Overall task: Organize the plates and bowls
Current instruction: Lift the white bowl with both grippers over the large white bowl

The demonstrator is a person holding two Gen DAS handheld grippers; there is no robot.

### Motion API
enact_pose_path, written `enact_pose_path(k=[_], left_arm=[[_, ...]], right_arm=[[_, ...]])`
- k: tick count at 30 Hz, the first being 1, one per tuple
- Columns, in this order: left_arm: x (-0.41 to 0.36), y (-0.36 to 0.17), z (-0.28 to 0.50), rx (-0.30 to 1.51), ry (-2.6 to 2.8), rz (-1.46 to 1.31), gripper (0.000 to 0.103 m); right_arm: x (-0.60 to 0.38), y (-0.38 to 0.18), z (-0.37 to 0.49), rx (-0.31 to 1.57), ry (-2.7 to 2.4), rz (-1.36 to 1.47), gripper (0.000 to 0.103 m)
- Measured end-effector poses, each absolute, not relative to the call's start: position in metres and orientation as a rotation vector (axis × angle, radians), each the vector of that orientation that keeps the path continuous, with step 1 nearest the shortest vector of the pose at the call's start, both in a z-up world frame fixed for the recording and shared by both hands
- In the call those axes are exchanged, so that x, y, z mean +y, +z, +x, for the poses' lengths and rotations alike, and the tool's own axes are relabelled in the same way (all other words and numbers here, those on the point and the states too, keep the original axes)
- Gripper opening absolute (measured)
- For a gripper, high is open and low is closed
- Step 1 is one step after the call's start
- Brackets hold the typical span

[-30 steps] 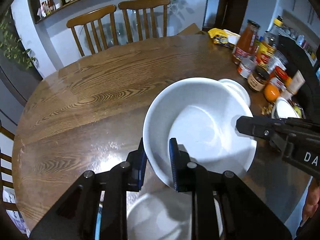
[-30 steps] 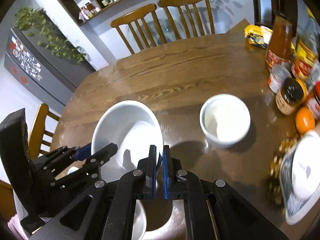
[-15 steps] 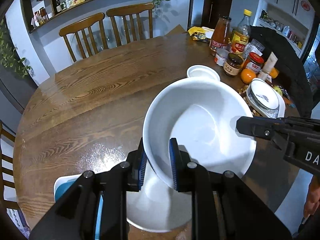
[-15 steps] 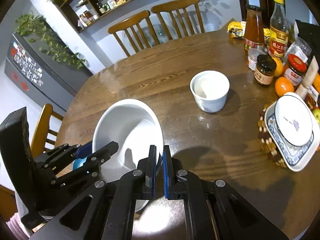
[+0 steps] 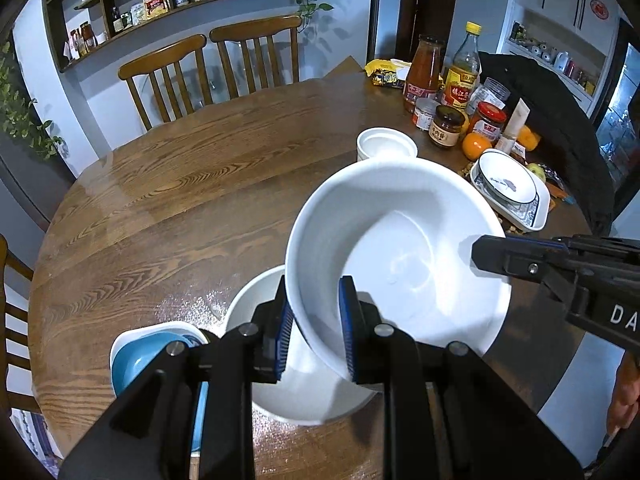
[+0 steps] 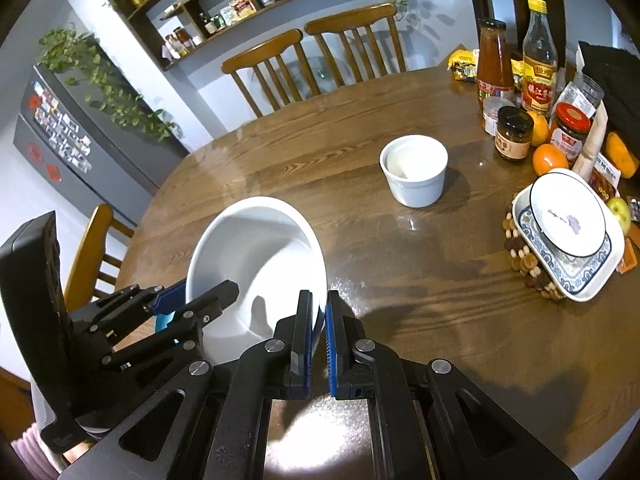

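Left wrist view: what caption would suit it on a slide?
Both tongs, left tongs and right tongs, grip a large white bowl by its rim above another white bowl on the wooden table.

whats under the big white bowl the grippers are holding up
Another white bowl sits on the table directly below the lifted bowl; the lifted bowl and left gripper cover most of it.
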State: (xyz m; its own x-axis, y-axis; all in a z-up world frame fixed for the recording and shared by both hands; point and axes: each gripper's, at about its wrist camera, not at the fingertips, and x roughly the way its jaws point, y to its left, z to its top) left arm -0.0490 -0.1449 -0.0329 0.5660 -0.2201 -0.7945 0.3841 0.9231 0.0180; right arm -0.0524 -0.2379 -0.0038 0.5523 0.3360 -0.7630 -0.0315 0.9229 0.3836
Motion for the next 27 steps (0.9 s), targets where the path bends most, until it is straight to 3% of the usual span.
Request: enact_pose_path(k=[27], left_arm=[[-0.135, -0.041, -0.066, 0.926, -0.330, 0.217, 0.019]], right_arm=[[-0.222, -0.011, -0.069, 0.989, 0.251, 0.333, 0.007]])
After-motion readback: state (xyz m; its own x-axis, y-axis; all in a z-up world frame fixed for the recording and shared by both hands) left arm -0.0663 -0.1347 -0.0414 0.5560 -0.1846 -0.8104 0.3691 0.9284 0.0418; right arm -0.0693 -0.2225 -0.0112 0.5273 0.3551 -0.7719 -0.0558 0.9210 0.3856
